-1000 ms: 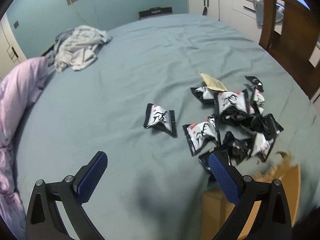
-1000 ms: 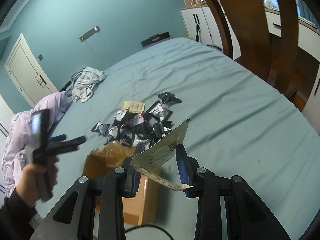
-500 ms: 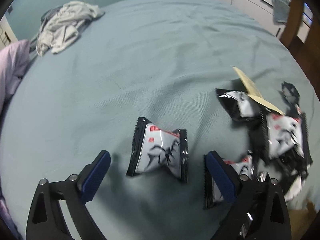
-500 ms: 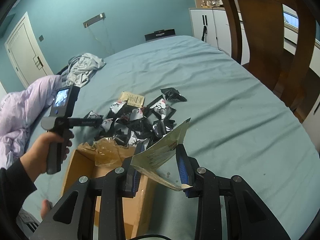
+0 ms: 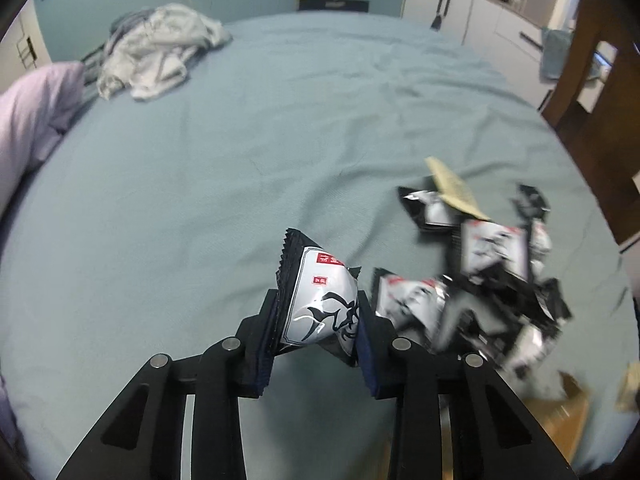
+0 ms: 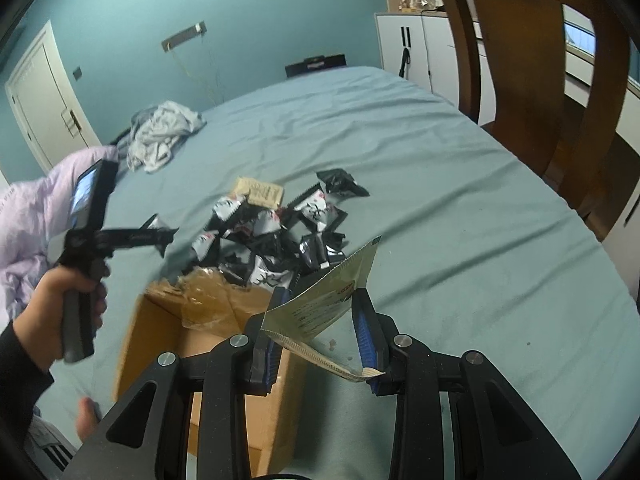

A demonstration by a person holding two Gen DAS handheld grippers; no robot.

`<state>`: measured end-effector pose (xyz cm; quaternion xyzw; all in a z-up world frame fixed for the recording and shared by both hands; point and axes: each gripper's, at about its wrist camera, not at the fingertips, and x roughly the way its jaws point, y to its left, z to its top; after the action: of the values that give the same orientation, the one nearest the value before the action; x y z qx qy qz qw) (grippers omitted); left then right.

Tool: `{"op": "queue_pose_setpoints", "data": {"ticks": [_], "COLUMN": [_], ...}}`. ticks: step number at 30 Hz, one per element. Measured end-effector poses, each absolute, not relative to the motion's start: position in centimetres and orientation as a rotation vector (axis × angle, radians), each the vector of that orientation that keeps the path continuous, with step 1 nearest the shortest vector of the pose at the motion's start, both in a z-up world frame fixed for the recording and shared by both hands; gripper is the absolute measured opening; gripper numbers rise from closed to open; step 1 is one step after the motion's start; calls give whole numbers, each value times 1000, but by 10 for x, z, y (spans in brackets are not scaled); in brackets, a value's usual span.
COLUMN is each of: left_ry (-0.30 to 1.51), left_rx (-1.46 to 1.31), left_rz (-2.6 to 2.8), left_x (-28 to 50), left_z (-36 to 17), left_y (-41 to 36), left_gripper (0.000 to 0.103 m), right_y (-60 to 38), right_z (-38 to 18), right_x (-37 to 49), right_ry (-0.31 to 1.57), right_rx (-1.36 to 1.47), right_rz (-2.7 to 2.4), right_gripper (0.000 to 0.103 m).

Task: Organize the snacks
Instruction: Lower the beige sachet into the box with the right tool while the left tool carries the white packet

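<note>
My left gripper (image 5: 318, 320) is closing on a black-and-white snack packet (image 5: 320, 296); the blue pads press its two sides and it stands tilted above the teal bedsheet (image 5: 240, 160). To its right lies a pile of several like packets (image 5: 480, 272), blurred. In the right wrist view a hand holds the left gripper (image 6: 166, 236) left of the pile (image 6: 276, 236). My right gripper (image 6: 320, 312) is shut on a flat beige packet (image 6: 324, 304), beside an open cardboard box (image 6: 160, 340). A second beige packet (image 6: 260, 192) lies at the pile's far edge.
A crumpled grey garment (image 5: 156, 52) and a lilac duvet (image 5: 28, 112) lie at the bed's far left. A wooden chair (image 6: 540, 80) stands at the right edge, with white cabinets (image 5: 480, 28) behind it. The box corner (image 5: 560, 416) shows at lower right.
My left gripper dropped over the lone packet left of the pile, its jaws came together on it, and the packet now stands up off the sheet. The right gripper kept its beige packet.
</note>
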<state>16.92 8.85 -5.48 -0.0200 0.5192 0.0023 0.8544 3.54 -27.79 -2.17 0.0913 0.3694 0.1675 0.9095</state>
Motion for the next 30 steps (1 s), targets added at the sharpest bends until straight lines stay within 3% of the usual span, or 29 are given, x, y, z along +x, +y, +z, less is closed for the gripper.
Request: {"op": "queue_pose_setpoints", "data": {"ticks": [9, 18, 27, 30], "left_ry": [976, 1115, 1167, 1156], "left_rx": [55, 241, 200, 212], "left_rz": [-190, -285, -218, -213], "left_x": [76, 35, 47, 48], "left_z": [14, -30, -58, -60], "left_y": [47, -5, -2, -4], "left_gripper": [34, 34, 35, 40], "right_y": [-274, -267, -255, -250], "right_z": [-18, -19, -18, -19], "right_x": [1, -6, -6, -7], "right_ry": [705, 717, 728, 731], "right_rx": [155, 95, 62, 39], "right_rz": [410, 450, 442, 446], "right_gripper": [31, 31, 31, 31]}}
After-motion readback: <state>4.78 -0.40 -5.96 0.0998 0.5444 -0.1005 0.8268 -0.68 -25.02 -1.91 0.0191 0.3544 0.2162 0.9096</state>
